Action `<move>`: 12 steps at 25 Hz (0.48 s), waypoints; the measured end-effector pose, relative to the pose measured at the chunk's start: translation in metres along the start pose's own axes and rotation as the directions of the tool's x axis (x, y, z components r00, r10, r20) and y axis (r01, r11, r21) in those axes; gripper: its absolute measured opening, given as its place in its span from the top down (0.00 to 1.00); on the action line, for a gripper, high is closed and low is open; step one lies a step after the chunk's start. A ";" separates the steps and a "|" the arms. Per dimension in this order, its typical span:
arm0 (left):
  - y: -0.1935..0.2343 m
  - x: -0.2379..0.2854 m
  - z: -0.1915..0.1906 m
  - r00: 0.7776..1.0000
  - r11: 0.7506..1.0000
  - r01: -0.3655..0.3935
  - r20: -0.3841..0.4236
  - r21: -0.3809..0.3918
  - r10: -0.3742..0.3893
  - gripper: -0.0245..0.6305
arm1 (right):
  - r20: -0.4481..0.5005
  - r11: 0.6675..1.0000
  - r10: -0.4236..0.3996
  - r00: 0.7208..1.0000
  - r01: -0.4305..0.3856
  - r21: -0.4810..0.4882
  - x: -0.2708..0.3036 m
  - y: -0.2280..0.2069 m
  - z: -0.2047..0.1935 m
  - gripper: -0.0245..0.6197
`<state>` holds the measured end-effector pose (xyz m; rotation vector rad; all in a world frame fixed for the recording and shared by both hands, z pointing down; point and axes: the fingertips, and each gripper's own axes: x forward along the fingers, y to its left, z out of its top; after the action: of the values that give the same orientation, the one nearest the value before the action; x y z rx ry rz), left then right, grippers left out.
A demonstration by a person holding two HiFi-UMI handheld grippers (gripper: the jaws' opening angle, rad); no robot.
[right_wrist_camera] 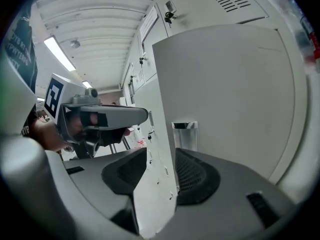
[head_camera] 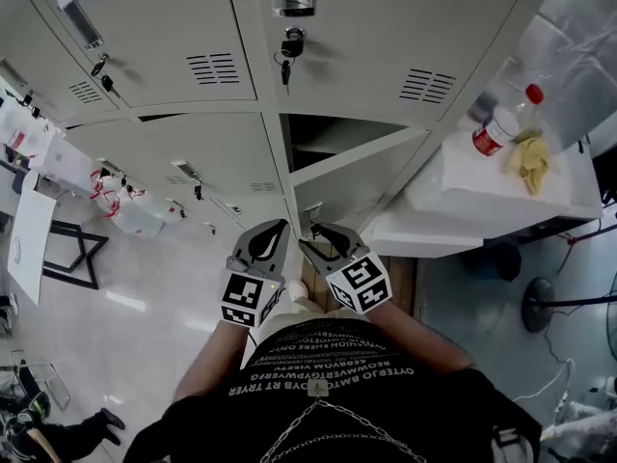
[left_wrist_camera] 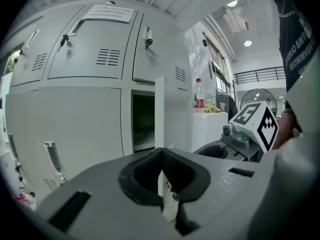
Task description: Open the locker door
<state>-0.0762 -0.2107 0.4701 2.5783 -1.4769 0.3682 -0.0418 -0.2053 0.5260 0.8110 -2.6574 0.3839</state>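
Observation:
The grey lower locker door (head_camera: 362, 186) stands partly open, and a dark opening (head_camera: 328, 133) shows behind it. My right gripper (head_camera: 316, 235) is at the door's free edge, just below its handle (head_camera: 313, 210). In the right gripper view the door's edge (right_wrist_camera: 155, 184) runs between the two jaws and fills the gap, with the metal handle (right_wrist_camera: 185, 134) just beyond; my right gripper (right_wrist_camera: 160, 176) is shut on it. My left gripper (head_camera: 279, 227) hovers beside it on the left, shut (left_wrist_camera: 167, 184) and empty. From the left gripper view the door (left_wrist_camera: 167, 116) is seen edge-on.
More closed lockers with keys (head_camera: 287, 51) fill the wall above and to the left. A white cabinet (head_camera: 501, 196) to the right carries a red-capped bottle (head_camera: 495, 129) and a yellow cloth (head_camera: 529, 158). A fan base (head_camera: 540, 307) and a black frame (head_camera: 75, 254) stand on the floor.

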 end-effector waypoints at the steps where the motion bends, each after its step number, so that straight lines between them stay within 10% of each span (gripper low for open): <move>1: -0.001 -0.003 0.001 1.000 1.000 -0.006 0.000 -0.002 0.006 0.97 | 0.002 1.000 -0.003 1.000 0.003 0.001 0.000 -0.001 0.001 0.69; 12: -0.012 -0.029 -0.030 0.995 0.996 -0.079 -0.059 -0.040 0.077 0.97 | 0.033 1.000 0.009 0.999 -0.010 0.007 0.000 -0.011 0.010 0.69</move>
<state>-0.0844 -0.1734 0.4910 2.4617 -1.5514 0.4124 -0.0373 -0.2177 0.5184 0.8137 -2.6924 0.3855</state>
